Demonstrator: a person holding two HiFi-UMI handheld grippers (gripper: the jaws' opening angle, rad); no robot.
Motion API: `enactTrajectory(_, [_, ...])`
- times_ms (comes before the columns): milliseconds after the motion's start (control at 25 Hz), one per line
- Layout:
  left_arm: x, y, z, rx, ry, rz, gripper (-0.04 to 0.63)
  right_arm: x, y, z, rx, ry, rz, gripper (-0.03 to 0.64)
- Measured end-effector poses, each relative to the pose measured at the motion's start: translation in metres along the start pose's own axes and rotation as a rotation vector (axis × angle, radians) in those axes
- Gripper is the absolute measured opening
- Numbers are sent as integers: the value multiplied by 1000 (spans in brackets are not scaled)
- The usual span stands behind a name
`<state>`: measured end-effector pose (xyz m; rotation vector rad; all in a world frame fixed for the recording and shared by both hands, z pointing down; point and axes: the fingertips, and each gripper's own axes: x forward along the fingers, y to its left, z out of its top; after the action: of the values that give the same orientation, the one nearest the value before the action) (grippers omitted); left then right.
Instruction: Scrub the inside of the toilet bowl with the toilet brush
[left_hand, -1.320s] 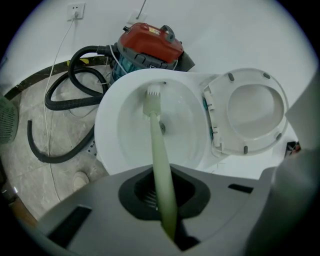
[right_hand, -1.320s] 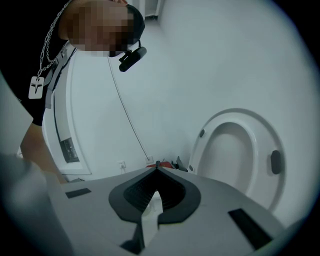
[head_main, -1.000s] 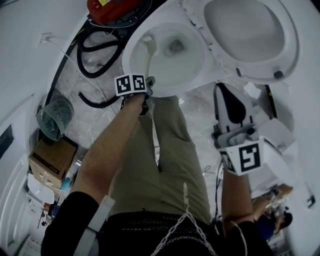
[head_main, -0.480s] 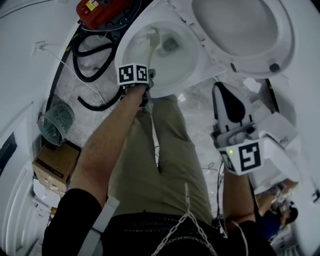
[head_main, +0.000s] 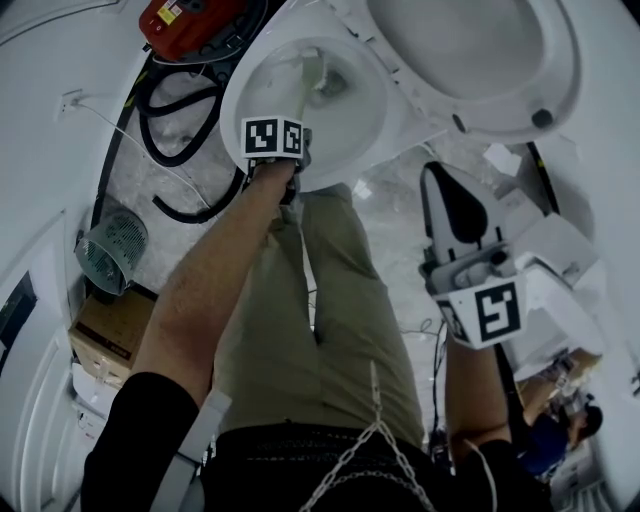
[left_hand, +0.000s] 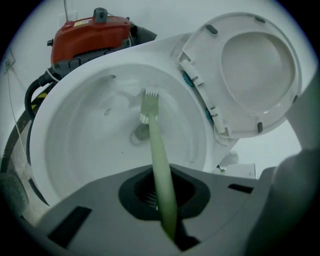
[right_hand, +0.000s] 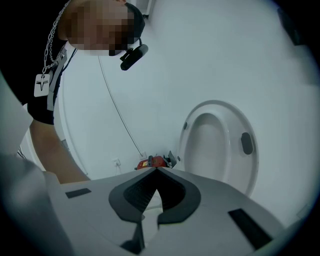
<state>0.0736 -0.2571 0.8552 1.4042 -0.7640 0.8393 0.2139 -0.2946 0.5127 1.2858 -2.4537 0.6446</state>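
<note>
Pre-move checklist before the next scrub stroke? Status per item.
1. Left gripper shut on the toilet brush handle: ok.
2. Bristles inside the toilet bowl, near the drain: ok.
3. Bristles pressed against the porcelain: cannot tell.
4. Lid raised, off the rim: ok.
5. Right gripper shut, nothing in it, held away from the bowl: ok.
6. Black hose on the floor beside the bowl, outside it: ok.
</note>
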Motion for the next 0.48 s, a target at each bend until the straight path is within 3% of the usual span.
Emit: enactTrajectory(480, [7,-22,-20,263,91,44,2,-16,8,-10,10,-1,-19,2])
